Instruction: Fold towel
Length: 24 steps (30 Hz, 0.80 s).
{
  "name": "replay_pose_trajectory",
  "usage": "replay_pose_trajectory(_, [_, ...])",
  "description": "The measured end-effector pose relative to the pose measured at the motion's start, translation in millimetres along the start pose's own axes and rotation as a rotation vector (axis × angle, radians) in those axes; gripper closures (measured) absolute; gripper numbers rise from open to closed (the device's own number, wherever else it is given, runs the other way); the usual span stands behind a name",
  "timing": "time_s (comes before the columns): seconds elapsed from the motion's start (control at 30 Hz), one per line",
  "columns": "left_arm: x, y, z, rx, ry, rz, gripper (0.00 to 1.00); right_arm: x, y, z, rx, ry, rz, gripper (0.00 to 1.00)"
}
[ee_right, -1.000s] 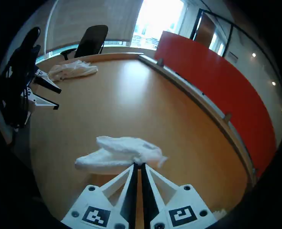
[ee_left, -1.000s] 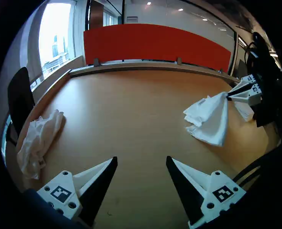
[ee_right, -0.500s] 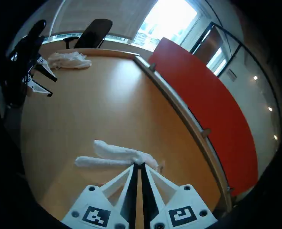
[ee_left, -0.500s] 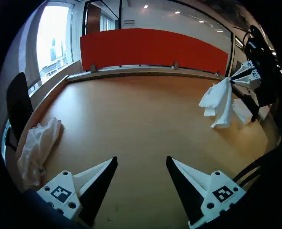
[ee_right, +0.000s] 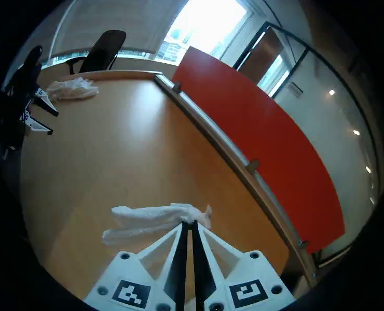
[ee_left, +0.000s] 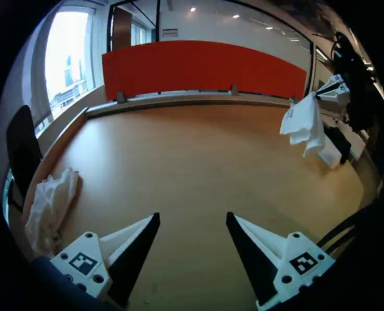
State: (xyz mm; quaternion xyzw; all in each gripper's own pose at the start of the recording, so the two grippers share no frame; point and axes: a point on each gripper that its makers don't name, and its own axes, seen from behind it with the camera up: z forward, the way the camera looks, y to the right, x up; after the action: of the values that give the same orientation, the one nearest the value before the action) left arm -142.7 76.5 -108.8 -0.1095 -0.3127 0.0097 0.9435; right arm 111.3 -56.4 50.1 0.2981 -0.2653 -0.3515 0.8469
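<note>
Left claw (ee_left: 192, 214): hovering open above the surface (ee_left: 192, 155), holding nothing.
Right claw (ee_right: 190, 224): pinching the white towel (ee_right: 150, 220) at one edge, fingers closed on it.
Towel: hanging bunched, apparently lifted off the surface.
Other cloth (ee_left: 49, 205): lying crumpled near the surface's edge.

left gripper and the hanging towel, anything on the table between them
Nothing: the left gripper view shows bare table from the left gripper to the hanging towel.

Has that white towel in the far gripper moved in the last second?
Yes. In the left gripper view, the towel, pinched by the right gripper, has risen from the wooden table toward the red panel's right end.
</note>
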Motion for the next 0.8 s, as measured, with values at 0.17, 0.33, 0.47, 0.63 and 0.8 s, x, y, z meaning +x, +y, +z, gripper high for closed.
replay_pose_trajectory(0.17, [0,1.9,-0.3,0.002,-0.004,-0.002,0.05,-13,28,-2.9,-0.023,-0.015,0.013,0.94])
replay_pose_trajectory(0.33, [1,1.9,-1.2,0.010,-0.007,0.000,0.05,-27,58,-4.4,-0.048,-0.034,0.029,0.94])
replay_pose_trajectory(0.47, [1,2.7,-1.7,0.015,-0.013,0.003,0.05,-38,79,-5.2,-0.067,-0.051,0.034,0.94])
replay_pose_trajectory(0.63, [0,5.3,-0.7,0.019,-0.021,0.009,0.05,-53,101,-2.9,-0.086,-0.073,0.044,0.94])
replay_pose_trajectory(0.8, [1,8.7,0.7,0.023,-0.029,0.017,0.05,-68,120,1.8,-0.101,-0.093,0.059,0.94])
